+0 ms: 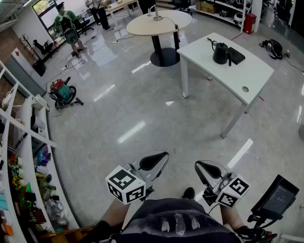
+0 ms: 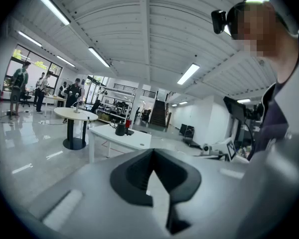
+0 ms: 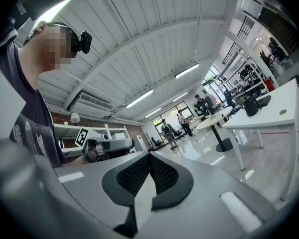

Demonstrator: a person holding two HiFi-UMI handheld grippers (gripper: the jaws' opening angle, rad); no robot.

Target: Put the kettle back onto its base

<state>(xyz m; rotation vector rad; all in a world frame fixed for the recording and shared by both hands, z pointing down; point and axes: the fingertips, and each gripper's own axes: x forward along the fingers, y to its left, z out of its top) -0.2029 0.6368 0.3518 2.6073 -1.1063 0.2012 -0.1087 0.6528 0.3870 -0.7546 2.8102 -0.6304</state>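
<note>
A person stands on a glossy grey floor [image 1: 142, 115] in a large open workshop and holds a gripper in each hand, low in front of the body. The left gripper [image 1: 154, 162] has its two dark fingers pressed together, with nothing between them. It tilts slightly downward. The right gripper [image 1: 207, 170] is held about level. Its fingers are also pressed together and hold nothing. Each gripper carries a cube with square black-and-white markers.

The kettle [image 1: 221, 53] is black. It stands upright on a white rectangular table [image 1: 253, 80] well apart from the person, across the open floor, toward the upper right of the head view. A flat black base [image 1: 237, 56] lies on the same table just beside the kettle, on its right in that view. The kettle is not on the base. Whether the two touch cannot be told at this range.

Behind that table is a round table [image 1: 152, 24] on a dark pedestal. Several people [image 1: 66, 22] stand farther back near the windows. Shelves [image 1: 20, 151] packed with small items run along the left edge. A red and green vacuum [image 1: 62, 92] sits on the floor near them. A dark screen [image 1: 279, 195] on a stand is at the lower right.
</note>
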